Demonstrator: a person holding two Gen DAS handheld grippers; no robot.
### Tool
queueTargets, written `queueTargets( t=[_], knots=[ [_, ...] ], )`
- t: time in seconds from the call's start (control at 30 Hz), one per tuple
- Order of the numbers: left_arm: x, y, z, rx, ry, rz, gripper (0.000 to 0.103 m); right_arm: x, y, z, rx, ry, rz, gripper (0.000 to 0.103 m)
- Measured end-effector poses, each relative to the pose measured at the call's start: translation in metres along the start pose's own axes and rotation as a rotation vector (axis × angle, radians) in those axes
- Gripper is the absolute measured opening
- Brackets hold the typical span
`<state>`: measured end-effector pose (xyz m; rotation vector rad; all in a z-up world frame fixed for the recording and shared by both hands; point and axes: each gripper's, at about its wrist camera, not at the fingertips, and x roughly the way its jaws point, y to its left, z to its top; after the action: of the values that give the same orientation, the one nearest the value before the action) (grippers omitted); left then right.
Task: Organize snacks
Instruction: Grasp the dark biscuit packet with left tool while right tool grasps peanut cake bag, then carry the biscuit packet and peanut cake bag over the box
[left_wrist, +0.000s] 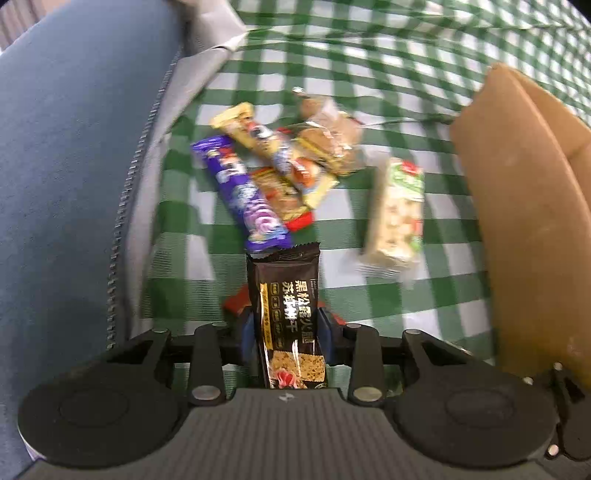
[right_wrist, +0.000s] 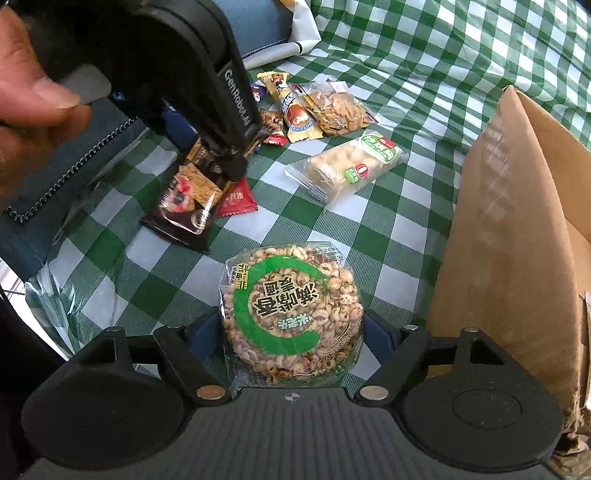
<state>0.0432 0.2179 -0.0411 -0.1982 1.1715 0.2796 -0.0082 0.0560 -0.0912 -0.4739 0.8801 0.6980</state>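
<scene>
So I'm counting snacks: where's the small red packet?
Right wrist view, left of centre: the small red packet lies on the checked cloth, beside the black cracker bar.

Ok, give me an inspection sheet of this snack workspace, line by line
Surface: green-and-white checked cloth, wrinkled.
Job's things: black cracker packet in the left gripper; round puffed-grain cake between the right gripper fingers; pale bar in clear wrap lying alone; heap of small snacks; cardboard box at the right.
Clutter: small red packet beside the black one.
Grippers: left shut on the packet; right closed around the cake.
Cables: nothing seen.
Surroundings: blue zipped fabric on the left; a hand on the left gripper.
</scene>
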Motion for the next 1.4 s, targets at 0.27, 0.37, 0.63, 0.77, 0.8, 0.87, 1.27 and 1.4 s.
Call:
queueTargets(
  t=[0.27,0.37,0.63,0.77,0.8,0.87,1.27,1.4],
  knots=[
    [0.008,0.001,0.0,0.022,0.042,-0.001,0.053,0.001,0.002,-0.002,-0.004,0.015,0.003,0.082],
    [0.014,-0.011,-0.005,0.103,0.065,0.027,0.054,0.003,0.001,-0.001,-0.003,0.02,0.004,0.082],
    [0.011,-0.011,-0.004,0.102,0.036,0.03,0.043,0.003,0.0,-0.001,-0.006,0.01,0.006,0.081],
    [-0.001,-0.003,0.001,0.039,-0.015,0.005,0.043,-0.004,-0.001,0.001,0.006,-0.033,-0.004,0.081],
    [-0.004,0.0,0.002,0.019,-0.033,-0.007,0.043,-0.006,-0.002,0.002,0.013,-0.043,-0.003,0.081],
    [-0.01,0.002,0.006,-0.015,-0.065,-0.029,0.043,-0.011,-0.003,0.004,0.023,-0.065,-0.003,0.081],
    [-0.045,0.011,0.019,-0.14,-0.278,-0.09,0.043,-0.052,-0.012,0.018,0.058,-0.246,-0.018,0.081],
    [-0.06,0.014,0.019,-0.174,-0.353,-0.098,0.043,-0.074,-0.024,0.033,0.085,-0.278,-0.023,0.081]
  ],
)
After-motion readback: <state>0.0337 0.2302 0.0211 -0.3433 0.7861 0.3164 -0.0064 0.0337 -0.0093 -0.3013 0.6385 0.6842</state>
